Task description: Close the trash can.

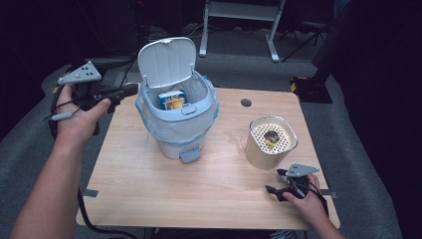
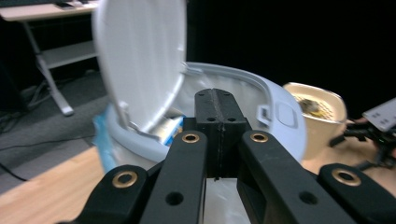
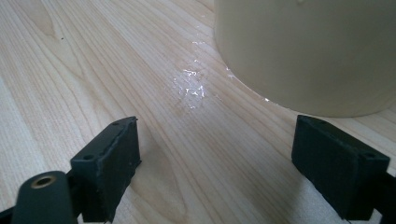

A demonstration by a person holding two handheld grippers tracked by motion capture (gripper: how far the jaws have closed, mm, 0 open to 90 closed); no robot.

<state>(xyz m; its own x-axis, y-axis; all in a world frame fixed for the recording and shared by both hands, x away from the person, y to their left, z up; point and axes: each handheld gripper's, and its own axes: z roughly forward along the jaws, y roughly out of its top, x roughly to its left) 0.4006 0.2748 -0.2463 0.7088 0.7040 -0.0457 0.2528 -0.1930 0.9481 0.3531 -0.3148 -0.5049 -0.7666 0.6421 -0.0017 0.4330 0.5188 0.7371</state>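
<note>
A white pedal bin with a blue liner stands at the middle of the table, its lid raised. Inside lies a blue and yellow packet. My left gripper hovers at the bin's left rim, its jaws pressed together with nothing between them; in the left gripper view the shut gripper points at the bin and its lid. My right gripper rests low at the table's front right, open. Its gripper view shows the open gripper just short of a cream canister.
The cream canister has a perforated top with something yellow inside, right of the bin. A dark round hole sits in the wooden table behind it. A desk frame stands on the floor beyond.
</note>
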